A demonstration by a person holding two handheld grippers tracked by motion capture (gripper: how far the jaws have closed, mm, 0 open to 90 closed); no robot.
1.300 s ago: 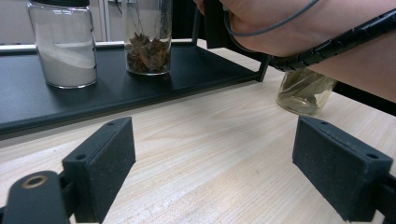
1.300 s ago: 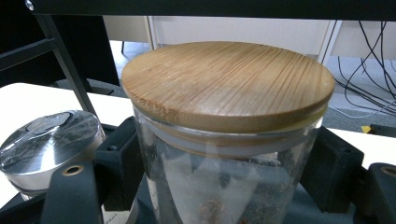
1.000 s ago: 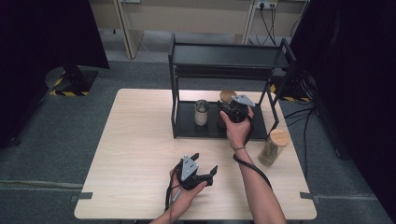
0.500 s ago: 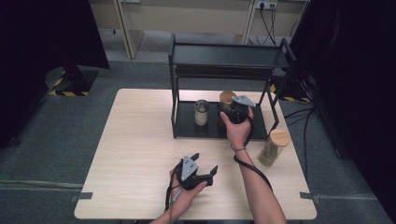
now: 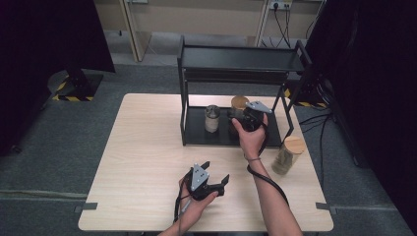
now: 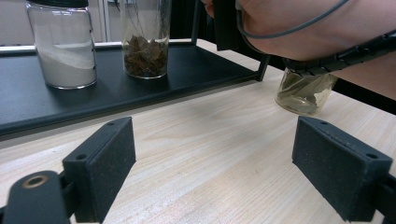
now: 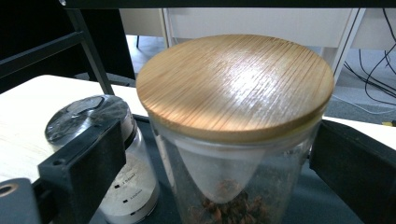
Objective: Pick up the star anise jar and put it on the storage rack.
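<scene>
Right gripper view — wood-lidded jar [image 7: 233, 121] between open right gripper [image 7: 219, 163] jaws, contact unclear; left gripper [image 6: 229, 168] open, empty.

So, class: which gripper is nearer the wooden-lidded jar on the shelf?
Right. The right gripper is at the wooden-lidded jar, its open fingers on both sides. The left gripper rests open on the table, well short.

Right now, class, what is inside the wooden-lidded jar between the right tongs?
The jar holds brown dried pieces at the bottom, seen through the glass. Its wooden lid covers the top.
</scene>
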